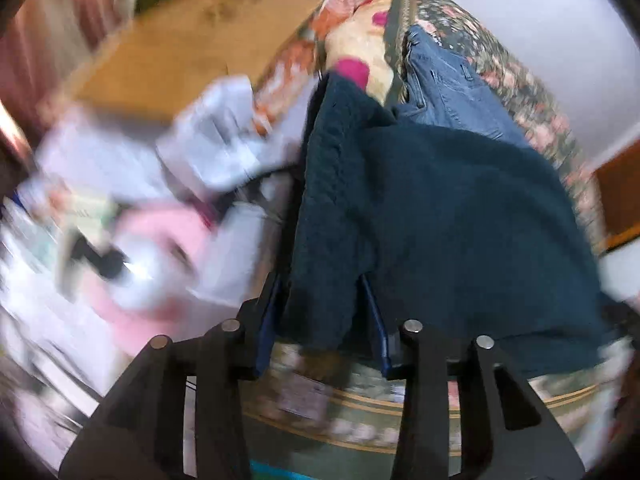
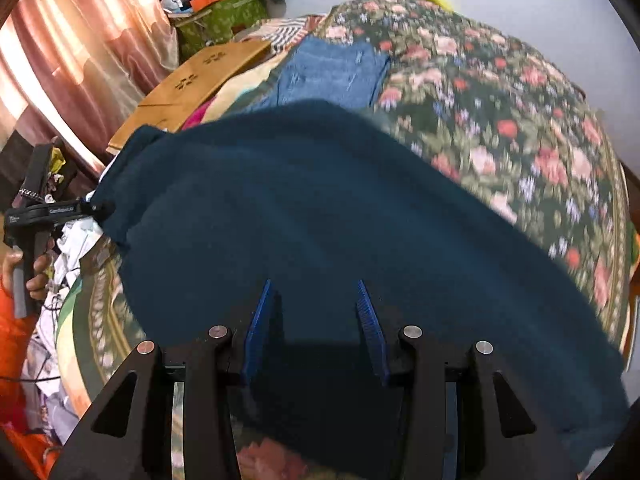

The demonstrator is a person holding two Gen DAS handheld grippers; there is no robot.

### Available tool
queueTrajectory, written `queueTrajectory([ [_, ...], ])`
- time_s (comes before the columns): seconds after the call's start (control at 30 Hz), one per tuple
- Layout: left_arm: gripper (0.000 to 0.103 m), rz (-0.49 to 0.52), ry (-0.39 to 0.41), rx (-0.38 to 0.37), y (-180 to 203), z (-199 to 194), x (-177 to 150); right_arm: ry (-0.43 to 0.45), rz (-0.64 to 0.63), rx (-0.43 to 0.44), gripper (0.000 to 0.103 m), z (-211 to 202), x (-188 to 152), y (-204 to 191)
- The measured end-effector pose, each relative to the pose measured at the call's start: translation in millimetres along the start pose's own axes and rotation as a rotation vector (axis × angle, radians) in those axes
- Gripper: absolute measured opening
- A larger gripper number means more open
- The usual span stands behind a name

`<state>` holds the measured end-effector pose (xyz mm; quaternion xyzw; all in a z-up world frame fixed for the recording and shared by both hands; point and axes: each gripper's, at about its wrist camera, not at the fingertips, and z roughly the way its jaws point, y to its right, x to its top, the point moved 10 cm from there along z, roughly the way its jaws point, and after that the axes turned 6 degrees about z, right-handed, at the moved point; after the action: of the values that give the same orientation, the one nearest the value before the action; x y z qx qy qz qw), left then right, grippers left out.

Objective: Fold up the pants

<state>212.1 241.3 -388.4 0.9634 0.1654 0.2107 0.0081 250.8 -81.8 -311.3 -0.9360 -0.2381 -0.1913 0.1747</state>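
Note:
Dark teal fleece pants (image 1: 440, 208) lie spread over a floral bedspread (image 1: 520, 80); they fill the middle of the right wrist view (image 2: 320, 220). My left gripper (image 1: 324, 280) stands open with a corner of the pants hanging between its blue fingers (image 1: 376, 320). It also shows at the far left of the right wrist view (image 2: 92, 208), at the pants' left edge. My right gripper (image 2: 316, 284) is open just over the pants' near part, its blue fingers (image 2: 370, 320) apart.
Folded blue jeans (image 2: 332, 72) lie beyond the pants on the bedspread (image 2: 500, 100). A wooden board (image 2: 192, 84) leans at the far left edge. Clutter of white and pink items (image 1: 140, 220) lies left of the bed. Pink curtains (image 2: 72, 52) hang at the left.

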Motion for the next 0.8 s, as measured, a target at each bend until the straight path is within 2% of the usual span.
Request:
queueTrajectory([
  [0.03, 0.040, 0.041, 0.013, 0.041, -2, -2, 2, 0.006, -0.007, -0.001, 0.040, -3, -5, -3],
  [0.13, 0.044, 0.030, -0.021, 0.019, -7, -3, 2, 0.019, -0.035, 0.004, 0.040, -10, -11, -11],
  [0.17, 0.044, 0.029, -0.021, 0.047, -11, -6, 3, 0.025, -0.049, 0.003, 0.040, -13, -13, -14],
  [0.2, 0.053, 0.037, -0.013, 0.095, -15, -13, 5, 0.031, -0.058, 0.002, 0.040, -15, -15, -17],
  [0.23, 0.064, 0.044, 0.005, 0.127, -17, -22, 8, 0.039, -0.067, 0.010, 0.040, -18, -15, -22],
  [0.33, 0.065, 0.077, 0.103, 0.153, -10, -56, 15, 0.044, -0.086, 0.034, 0.040, -19, -17, -33],
  [0.5, 0.070, 0.182, 0.142, 0.041, 40, -78, 9, 0.028, -0.146, 0.055, 0.040, -8, -18, -55],
  [0.67, 0.071, 0.288, 0.081, 0.000, 88, -49, -8, -0.006, -0.178, 0.051, 0.040, 10, -25, -66],
  [0.8, 0.071, 0.365, 0.032, -0.080, 127, -24, -24, 0.012, -0.199, 0.050, 0.040, 11, -25, -67],
])
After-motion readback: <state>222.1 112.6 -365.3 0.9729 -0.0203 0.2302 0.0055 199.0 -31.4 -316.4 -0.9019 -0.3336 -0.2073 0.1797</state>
